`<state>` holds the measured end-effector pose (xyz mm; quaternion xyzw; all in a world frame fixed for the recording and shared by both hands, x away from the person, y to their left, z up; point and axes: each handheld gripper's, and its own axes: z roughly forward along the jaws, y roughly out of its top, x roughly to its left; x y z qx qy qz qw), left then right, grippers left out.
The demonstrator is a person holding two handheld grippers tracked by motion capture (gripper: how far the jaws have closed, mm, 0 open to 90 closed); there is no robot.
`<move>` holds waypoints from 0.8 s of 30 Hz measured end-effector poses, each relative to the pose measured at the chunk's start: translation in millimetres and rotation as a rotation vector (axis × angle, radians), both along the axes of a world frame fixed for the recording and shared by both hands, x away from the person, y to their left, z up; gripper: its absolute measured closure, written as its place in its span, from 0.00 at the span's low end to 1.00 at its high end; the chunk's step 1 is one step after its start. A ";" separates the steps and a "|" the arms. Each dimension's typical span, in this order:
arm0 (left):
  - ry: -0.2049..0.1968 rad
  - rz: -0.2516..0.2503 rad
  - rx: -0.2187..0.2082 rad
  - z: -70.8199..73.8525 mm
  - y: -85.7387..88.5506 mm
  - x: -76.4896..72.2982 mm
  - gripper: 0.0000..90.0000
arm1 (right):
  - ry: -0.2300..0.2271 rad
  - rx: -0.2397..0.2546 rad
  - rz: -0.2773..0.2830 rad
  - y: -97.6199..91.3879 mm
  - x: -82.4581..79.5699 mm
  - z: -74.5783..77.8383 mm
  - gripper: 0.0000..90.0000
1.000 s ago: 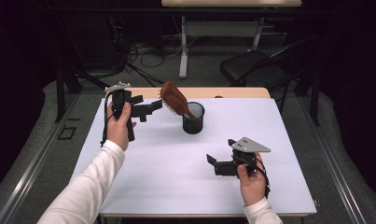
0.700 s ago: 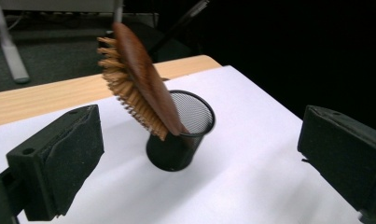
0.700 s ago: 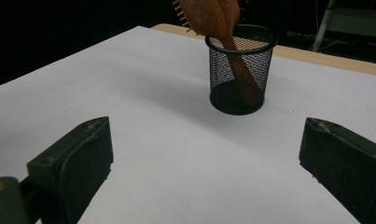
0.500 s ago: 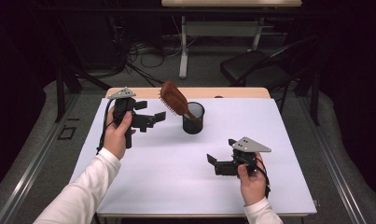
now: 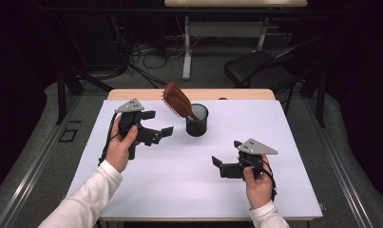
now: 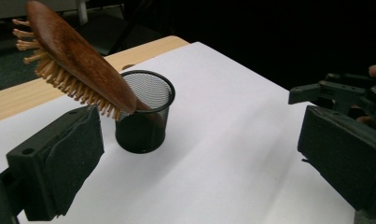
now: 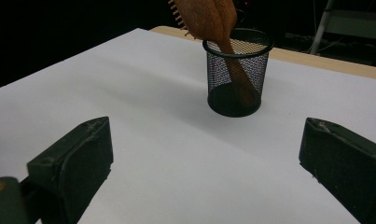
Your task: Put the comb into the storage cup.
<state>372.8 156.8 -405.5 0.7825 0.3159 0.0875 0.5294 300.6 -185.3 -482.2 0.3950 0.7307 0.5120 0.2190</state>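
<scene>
A brown wooden hairbrush [image 5: 176,102] stands handle-down in a black mesh cup [image 5: 197,121] at the back middle of the white table. Its head leans out to the left with the bristles facing down. My left gripper [image 5: 157,123] hovers open just left of the cup, holding nothing. In the left gripper view the brush [image 6: 78,60] and cup [image 6: 146,121] sit ahead between the wide-spread jaws of the left gripper [image 6: 199,163]. My right gripper [image 5: 226,153] is open and empty, nearer the front, right of centre. Its own view, past the right gripper [image 7: 204,172], shows the cup [image 7: 237,74] and brush [image 7: 209,18] farther off.
A white sheet [image 5: 284,142] covers the table, with a wooden strip [image 5: 236,94] along the far edge. Beyond the table stand a dark chair [image 5: 260,71] and a desk frame among floor cables [image 5: 146,57]. The right gripper [image 6: 344,91] shows at the far right of the left gripper view.
My left gripper has drawn back from the brush head, toward the person and slightly right, still open. The right gripper has barely moved. Brush and cup stay put.
</scene>
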 end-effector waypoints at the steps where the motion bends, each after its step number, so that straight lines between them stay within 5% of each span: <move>1: -0.001 -0.004 -0.001 -0.7 0.5 -1.2 0.00 | 0.000 -0.002 -0.002 0.3 0.0 0.4 0.03; 24: 0.006 0.011 -0.022 -14.6 42.9 -35.2 0.00 | -0.002 -0.054 0.015 -15.6 -16.1 12.5 0.03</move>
